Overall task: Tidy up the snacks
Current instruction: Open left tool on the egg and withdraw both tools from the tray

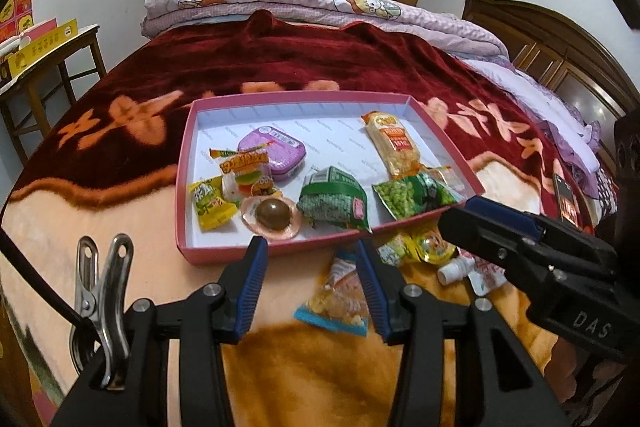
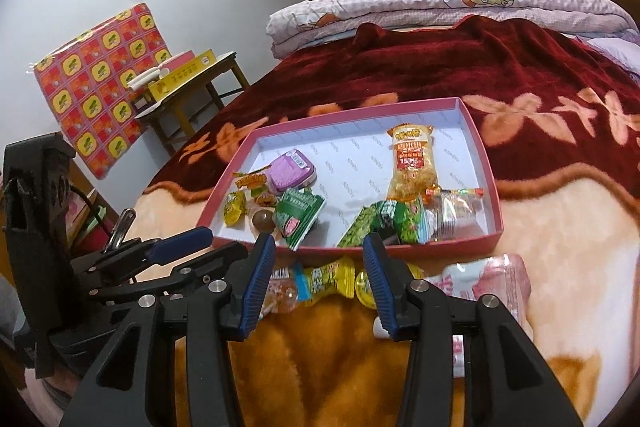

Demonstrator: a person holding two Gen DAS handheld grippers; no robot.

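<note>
A pink tray with a white floor lies on the blanket. It holds a purple tin, a burger gummy packet, a yellow candy, a chocolate ball, a green packet, a pea packet and an orange snack bag. In front of the tray lie a blue-edged packet, yellow packets and a pink-white packet. My left gripper hovers open over the blue-edged packet, holding nothing. Beside it, my right gripper is open over the yellow packets, nothing between its pads.
A phone lies on the bed at the right. A folded quilt sits at the far end. A wooden table with boxes stands left of the bed. A small white bottle lies among the loose packets.
</note>
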